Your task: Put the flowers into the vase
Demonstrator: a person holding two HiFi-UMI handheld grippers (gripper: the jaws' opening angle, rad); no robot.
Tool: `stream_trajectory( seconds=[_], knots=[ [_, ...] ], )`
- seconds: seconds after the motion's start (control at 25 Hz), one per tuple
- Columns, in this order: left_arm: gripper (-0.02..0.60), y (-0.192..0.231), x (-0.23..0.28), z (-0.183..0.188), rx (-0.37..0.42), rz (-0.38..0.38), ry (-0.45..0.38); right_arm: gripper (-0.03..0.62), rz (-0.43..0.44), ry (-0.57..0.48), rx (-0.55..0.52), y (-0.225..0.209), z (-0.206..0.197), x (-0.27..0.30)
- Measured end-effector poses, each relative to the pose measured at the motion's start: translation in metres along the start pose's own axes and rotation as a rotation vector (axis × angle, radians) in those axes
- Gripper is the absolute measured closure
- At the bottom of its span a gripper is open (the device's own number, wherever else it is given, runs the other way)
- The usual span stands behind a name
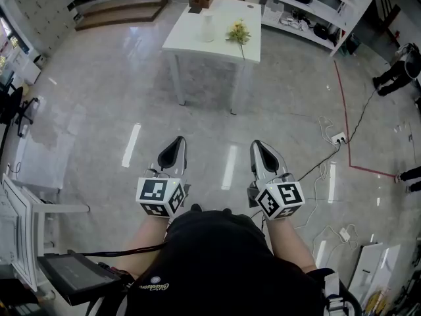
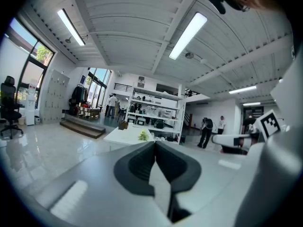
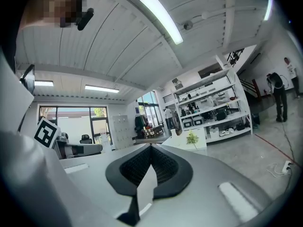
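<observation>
Head view: right tongs (image 1: 258,148) level, closed

White table (image 1: 187,39), shelving (image 1: 314,6) behind — power strip (image 1: 339,137), wooden step (image 1: 118,12)

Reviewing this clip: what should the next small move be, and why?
Probably step toward the white table: the vase stands there with the flowers lying beside it, far beyond the left hand-held gripper and right hand-held gripper, both shut and empty.
</observation>
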State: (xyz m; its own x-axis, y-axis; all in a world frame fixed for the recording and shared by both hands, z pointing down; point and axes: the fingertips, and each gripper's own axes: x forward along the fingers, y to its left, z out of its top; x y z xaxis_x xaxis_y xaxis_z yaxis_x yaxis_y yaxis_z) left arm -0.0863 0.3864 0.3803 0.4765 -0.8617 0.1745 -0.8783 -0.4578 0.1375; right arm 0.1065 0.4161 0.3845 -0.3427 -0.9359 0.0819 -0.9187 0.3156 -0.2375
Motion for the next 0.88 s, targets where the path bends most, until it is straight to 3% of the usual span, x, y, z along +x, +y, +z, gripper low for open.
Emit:
stream_trajectory(
  seconds=[0.88],
  knots=[
    [0.574, 0.058, 0.013, -0.026, -0.042, -0.044, 0.075, 0.594, -0.014, 0.066, 0.009, 0.029, -0.03, 0.055]
  ],
)
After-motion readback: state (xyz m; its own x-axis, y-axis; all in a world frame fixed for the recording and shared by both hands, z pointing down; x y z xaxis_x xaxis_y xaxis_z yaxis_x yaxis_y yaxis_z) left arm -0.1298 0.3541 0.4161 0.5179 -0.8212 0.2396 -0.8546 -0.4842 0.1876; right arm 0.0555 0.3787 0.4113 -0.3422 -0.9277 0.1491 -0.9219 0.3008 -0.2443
